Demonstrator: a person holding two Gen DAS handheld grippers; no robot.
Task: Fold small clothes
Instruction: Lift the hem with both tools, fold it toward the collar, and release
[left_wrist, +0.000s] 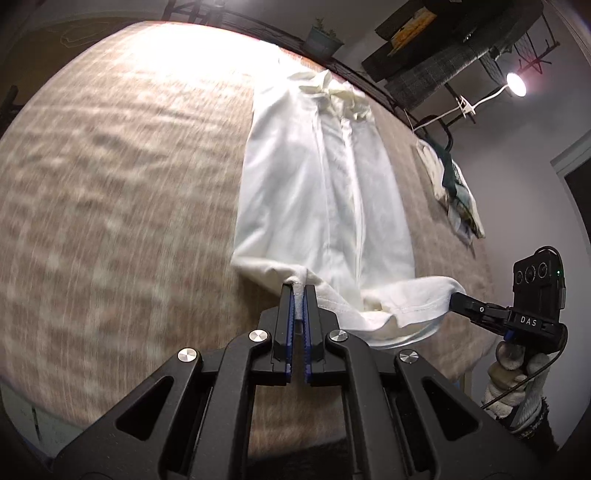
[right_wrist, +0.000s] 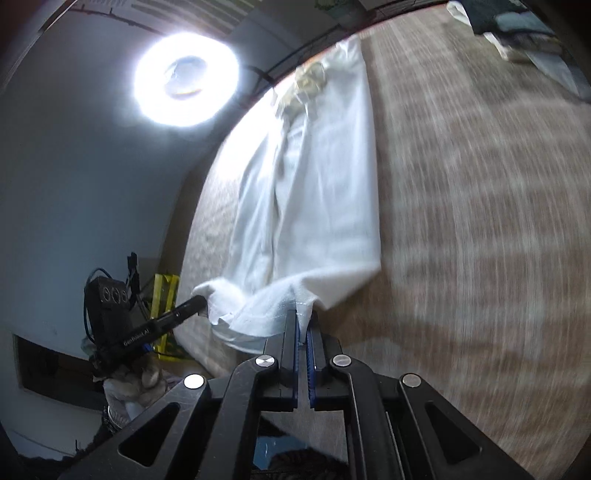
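Here, white shirt (left_wrist: 314, 192) folded into long strip, collar end far; left gripper (left_wrist: 299, 291) and right gripper (right_wrist: 303, 318) each pinch near hem corners.

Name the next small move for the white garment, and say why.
Probably lift both hem corners and carry them toward the collar end. The left hand-held gripper and the right hand-held gripper are each shut on a near corner of the garment, which lies long and narrow on the table, sides already folded in, so a crosswise fold seems next.
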